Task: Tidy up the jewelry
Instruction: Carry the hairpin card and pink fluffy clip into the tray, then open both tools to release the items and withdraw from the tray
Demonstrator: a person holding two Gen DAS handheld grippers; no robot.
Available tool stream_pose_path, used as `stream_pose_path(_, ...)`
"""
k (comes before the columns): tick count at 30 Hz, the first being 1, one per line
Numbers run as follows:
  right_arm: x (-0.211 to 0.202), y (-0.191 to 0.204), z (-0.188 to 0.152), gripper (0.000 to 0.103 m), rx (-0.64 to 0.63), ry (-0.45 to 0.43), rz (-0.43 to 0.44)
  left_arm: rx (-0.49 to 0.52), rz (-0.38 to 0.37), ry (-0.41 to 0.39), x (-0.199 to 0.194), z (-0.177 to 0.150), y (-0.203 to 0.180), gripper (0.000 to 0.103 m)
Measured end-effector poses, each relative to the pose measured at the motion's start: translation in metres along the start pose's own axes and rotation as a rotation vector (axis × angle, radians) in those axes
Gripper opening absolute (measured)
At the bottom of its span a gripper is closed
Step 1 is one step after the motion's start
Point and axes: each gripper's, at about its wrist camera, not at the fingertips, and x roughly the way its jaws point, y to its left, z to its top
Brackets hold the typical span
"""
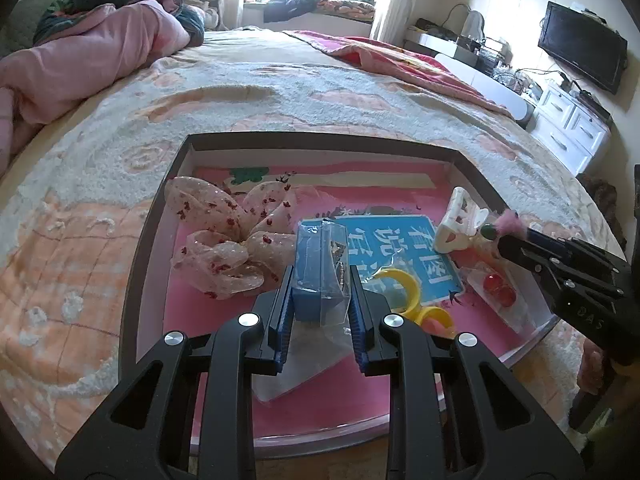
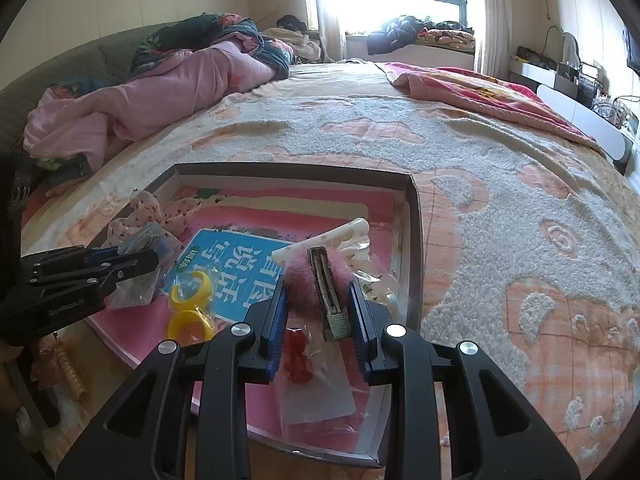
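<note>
A shallow box [image 1: 320, 140] with a pink lining lies on the bed and also shows in the right wrist view [image 2: 414, 216]. My left gripper [image 1: 320, 280] is shut on a blue packet in clear plastic [image 1: 318, 264], held over the box. My right gripper [image 2: 318, 292] is shut on a pink fluffy hair clip [image 2: 316, 276] at the box's right side. In the box lie a sheer pink bow [image 1: 228, 236], a white claw clip [image 1: 460, 220], yellow rings [image 1: 412, 292], a bag with red beads [image 1: 496, 284] and a blue card [image 1: 408, 252].
The box sits on a pink and white fuzzy bedspread [image 2: 500, 200]. A pink quilt [image 1: 80, 56] is piled at the far left. A white dresser [image 1: 568, 128] and a TV [image 1: 580, 52] stand to the right. A beaded item [image 2: 68, 368] lies outside the box's near-left edge.
</note>
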Motion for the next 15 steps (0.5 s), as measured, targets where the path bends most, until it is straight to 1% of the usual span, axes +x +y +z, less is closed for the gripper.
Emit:
stream_pose_path(6, -0.003, 0.002, -0.004, 0.030, 0.004, -0.003, 0.014, -0.004, 0.003, 0.004, 0.000, -0.002, 0.000, 0.017)
stream_pose_path(10, -0.008, 0.002, -0.004, 0.033, 0.009, -0.013, 0.021, -0.006, 0.003, 0.005, 0.000, -0.002, 0.000, 0.017)
stream_pose_path(12, -0.010, 0.002, -0.005, 0.037, 0.007, -0.019, 0.021, -0.007, 0.002, 0.005, 0.000, -0.002, 0.000, 0.017)
stream_pose_path(13, -0.011, 0.003, -0.005, 0.041, 0.008, -0.022, 0.022, -0.006, 0.003, 0.005, 0.000, -0.002, 0.000, 0.017)
stream_pose_path(15, -0.013, 0.003, -0.006, 0.044, 0.008, -0.028, 0.024, -0.006, 0.002, 0.005, 0.000, -0.002, 0.001, 0.017)
